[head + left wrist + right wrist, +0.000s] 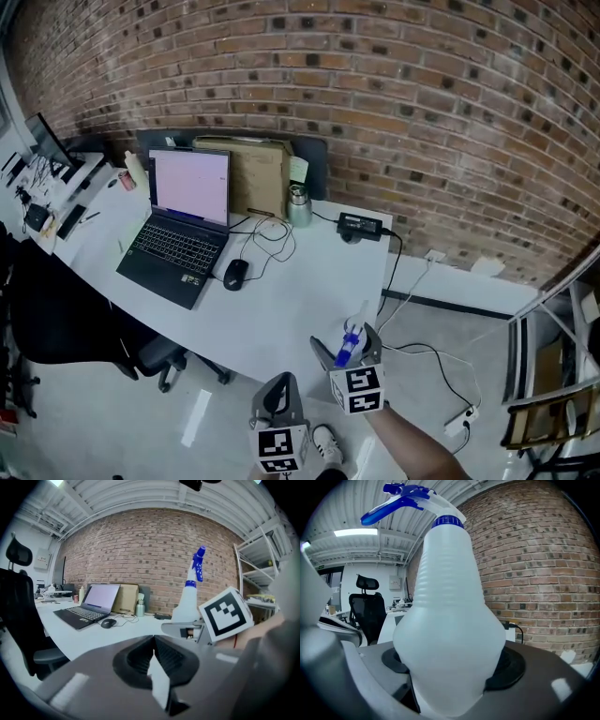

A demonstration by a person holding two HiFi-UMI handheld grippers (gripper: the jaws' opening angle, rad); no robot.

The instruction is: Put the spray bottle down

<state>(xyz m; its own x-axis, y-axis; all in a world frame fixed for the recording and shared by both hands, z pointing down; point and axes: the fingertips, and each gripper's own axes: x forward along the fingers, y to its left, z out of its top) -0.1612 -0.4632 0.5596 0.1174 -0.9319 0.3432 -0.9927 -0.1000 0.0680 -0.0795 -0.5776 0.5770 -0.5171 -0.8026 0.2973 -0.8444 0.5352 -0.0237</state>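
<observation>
By the near corner of the white desk (pixel 281 309), the right gripper (pixel 345 339) clamps the upright translucent white plastic spray bottle (pixel 447 620) with its blue trigger, while the left gripper (pixel 153 641), beside it, is closed and empty.

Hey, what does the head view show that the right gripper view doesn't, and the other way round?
Head view only: the mouse, the flask, and the left gripper beside the right gripper. Right gripper view only: the ceiling light, and the bottle's white body pressed between the fingers. Both: the bottle with its blue trigger, and the brick wall.
</observation>
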